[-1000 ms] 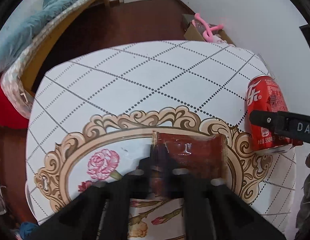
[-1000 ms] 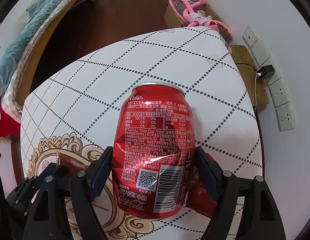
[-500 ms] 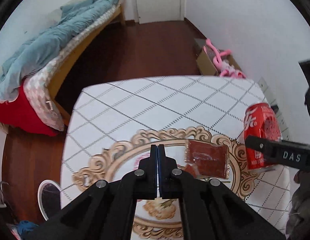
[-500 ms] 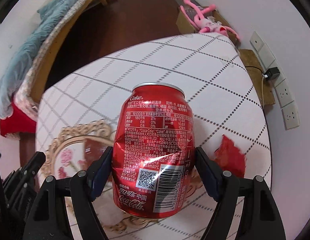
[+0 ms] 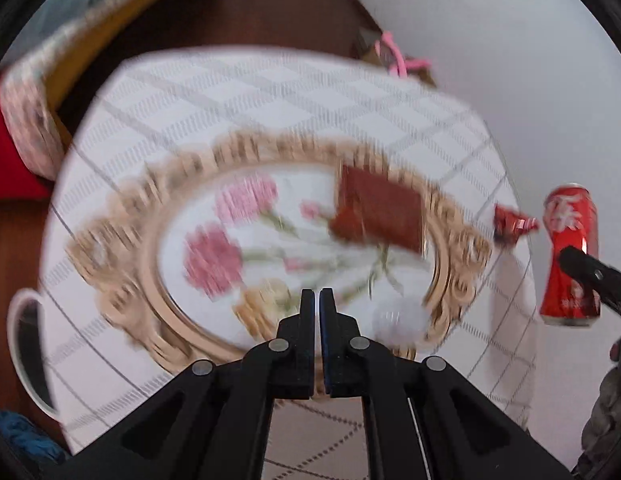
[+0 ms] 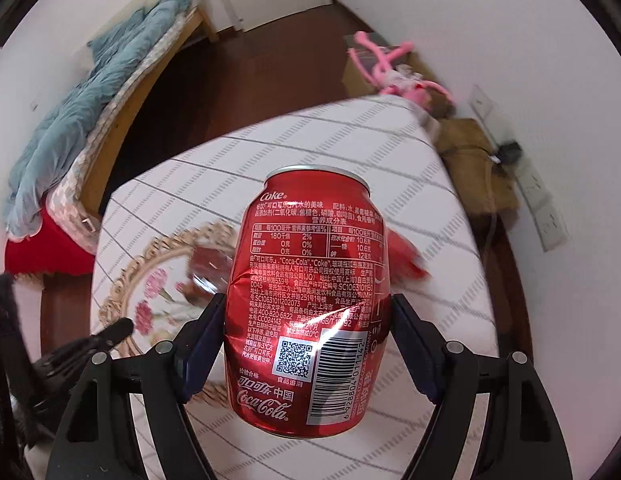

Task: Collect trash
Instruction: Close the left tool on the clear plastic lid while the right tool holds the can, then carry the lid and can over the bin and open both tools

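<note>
Red can (image 6: pixel 310 300) clamped upright between the jaws of right gripper (image 6: pixel 308 344), held above the desk (image 6: pixel 310 136). Brown wrapper (image 5: pixel 380 210) and red wrapper (image 5: pixel 510 222) lying apart on the desk. Left gripper (image 5: pixel 316 300) above the desk, jaws closed on nothing.

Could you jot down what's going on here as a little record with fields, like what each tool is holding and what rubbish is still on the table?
right gripper: jaws shut on the red cola can, dented, held off the table
left gripper: jaws shut, nothing between them
left on table: dark red wrapper, small red wrapper
image quality: left wrist view blurred
</note>
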The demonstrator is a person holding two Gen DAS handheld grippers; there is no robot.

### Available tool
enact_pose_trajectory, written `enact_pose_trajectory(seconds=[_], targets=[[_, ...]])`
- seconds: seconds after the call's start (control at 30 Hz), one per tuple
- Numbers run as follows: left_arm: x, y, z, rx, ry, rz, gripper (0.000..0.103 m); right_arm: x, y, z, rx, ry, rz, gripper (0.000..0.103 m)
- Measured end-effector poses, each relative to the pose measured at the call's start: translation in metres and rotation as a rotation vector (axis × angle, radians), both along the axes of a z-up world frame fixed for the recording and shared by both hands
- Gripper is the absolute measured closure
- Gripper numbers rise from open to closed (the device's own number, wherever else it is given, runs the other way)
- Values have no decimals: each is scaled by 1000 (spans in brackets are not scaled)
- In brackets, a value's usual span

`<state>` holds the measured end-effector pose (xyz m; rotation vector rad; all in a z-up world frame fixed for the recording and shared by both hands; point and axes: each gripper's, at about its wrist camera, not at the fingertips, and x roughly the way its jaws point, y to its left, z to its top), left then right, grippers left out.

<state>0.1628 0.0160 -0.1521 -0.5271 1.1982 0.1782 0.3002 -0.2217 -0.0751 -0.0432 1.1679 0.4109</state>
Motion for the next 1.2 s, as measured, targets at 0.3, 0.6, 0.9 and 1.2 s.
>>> enact_pose_trajectory(seconds=[0.3, 0.6, 0.9, 1.2], targets=[[-8, -21, -22, -68, -6, 1, 63, -27, -56, -65, 50, 130, -95, 22], [19, -96, -2, 157, -51, -161, 51, -33, -66, -75, 18, 81, -119, 22], [45, -120, -22, 279, -66, -172, 67, -29, -71, -78, -25, 53, -127, 22], [8, -92, 45, 358, -181, -58, 67, -49, -54, -48, 2, 13, -51, 22]])
